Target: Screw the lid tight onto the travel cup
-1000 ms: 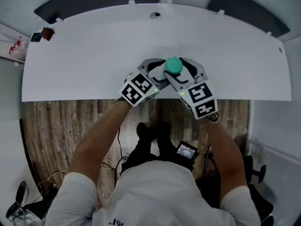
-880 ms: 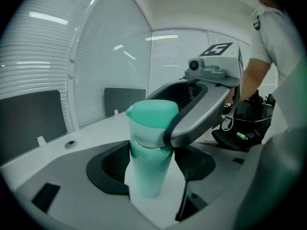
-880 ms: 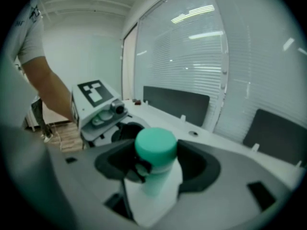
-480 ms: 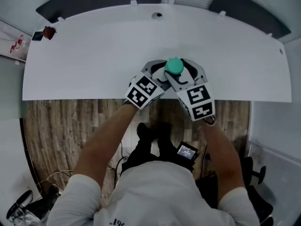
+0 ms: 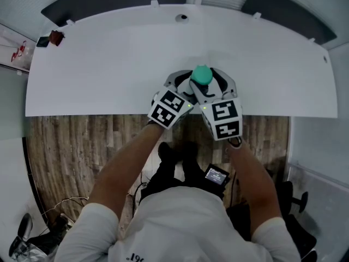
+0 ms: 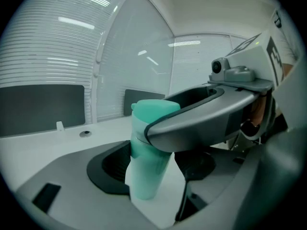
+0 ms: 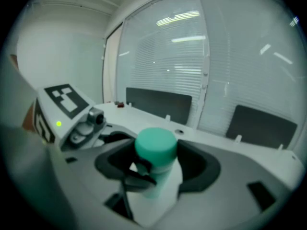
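My teal travel cup [image 5: 202,76] stands upright with its lid [image 7: 155,145] on top, so I cannot see inside it. It sits on the white worktop [image 5: 109,64] close to the near edge, with a round cable hole [image 5: 180,18] at about 11 o'clock from it by the far edge, a small red thing [image 5: 54,38] at 10 o'clock near the far left corner, wood floor [image 5: 71,146] below me and window blinds [image 7: 163,66] beyond. My left claw [image 5: 186,88] reaches in from 7 o'clock and pinches the cup's body, while my right claw [image 5: 210,86] comes from 5 o'clock and is pressed onto the lid from both sides.
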